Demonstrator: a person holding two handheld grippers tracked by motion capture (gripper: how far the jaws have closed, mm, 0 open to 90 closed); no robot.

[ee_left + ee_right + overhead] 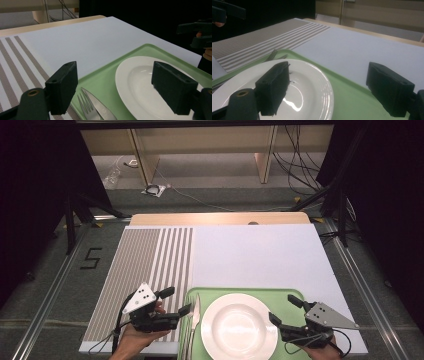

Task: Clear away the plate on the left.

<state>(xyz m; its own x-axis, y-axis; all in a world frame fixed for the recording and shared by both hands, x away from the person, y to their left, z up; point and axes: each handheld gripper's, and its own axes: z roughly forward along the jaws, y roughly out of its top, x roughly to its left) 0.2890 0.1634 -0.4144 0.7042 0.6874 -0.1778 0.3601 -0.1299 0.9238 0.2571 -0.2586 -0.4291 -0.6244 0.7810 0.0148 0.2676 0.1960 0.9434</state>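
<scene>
From the high view, a green tray [295, 296] sits at the near edge of the white table cover [250, 255], and everything here is placed against that tray. A white plate [239, 326] lies in the tray's middle. A fork [189, 330] and a knife [195, 317] lie side by side in the tray's left strip, just left of the plate. A striped placemat [145, 265] lies left of the tray, its right edge beside the tray's left rim. The left gripper [176, 301] hovers over the placemat at the tray's left rim, its jaws spread wide with nothing between them, one tip near the fork and knife. The right gripper [284, 310] sits over the tray's right side, jaws apart and empty, one tip at the plate's right rim.

In the left gripper view, the left gripper [115, 92] looks across the tray's near-left corner. Its two black jaws stand far apart and free. The fork [86, 108] and knife [98, 106] lie between them on the tray [105, 80], untouched, with the plate [140, 82] just right of the cutlery. The placemat [15, 65] runs off to the left.

In the right gripper view, the right gripper [329, 92] has its jaws released and wide, gripping nothing. The plate [312, 85] lies under the left jaw, the tray [352, 100] green below the gap. The fork [271, 55] tines peek beyond the plate, and the placemat [262, 40] lies past the tray.
</scene>
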